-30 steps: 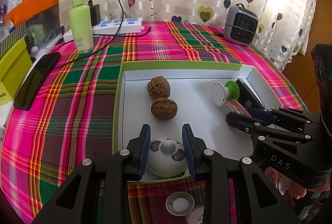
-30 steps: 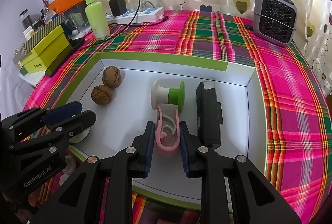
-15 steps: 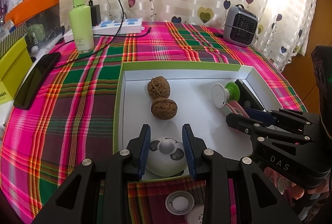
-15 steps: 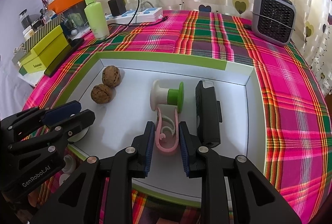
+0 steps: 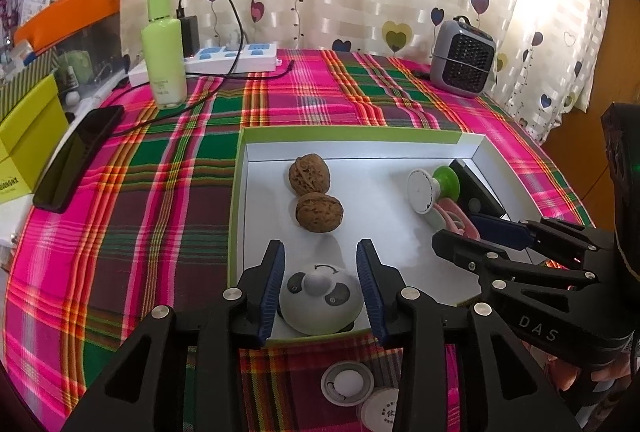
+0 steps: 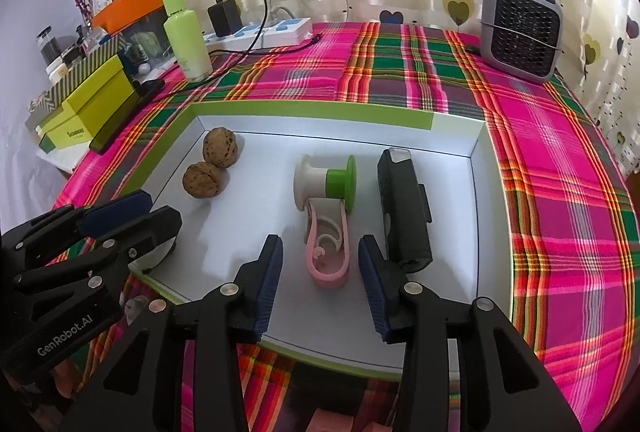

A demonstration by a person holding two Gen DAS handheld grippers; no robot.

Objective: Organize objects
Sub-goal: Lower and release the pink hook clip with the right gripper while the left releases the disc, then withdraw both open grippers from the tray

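Observation:
A shallow white box with a green rim [image 5: 236, 191] [image 6: 312, 111] holds two walnuts [image 5: 314, 191] [image 6: 212, 165], a white-and-green spool [image 6: 326, 181] [image 5: 426, 187], a pink clip [image 6: 328, 252] and a black device [image 6: 404, 207]. My left gripper [image 5: 320, 280] is open around a white panda-faced dome [image 5: 318, 298] at the box's near edge, with a small gap on each side. My right gripper [image 6: 320, 272] is open with the pink clip lying between its fingers, apart from both.
A green bottle [image 5: 164, 47], a power strip with charger [image 5: 232, 55], a grey mini heater [image 6: 520, 27], a black phone [image 5: 76, 159] and yellow-green boxes [image 6: 92, 103] stand around the box on the plaid cloth. Small white round caps [image 5: 348, 384] lie in front of the box.
Both grippers have opened: the right has let go of the pink clip and the left has loosened from the panda dome. Both objects rest in the box.

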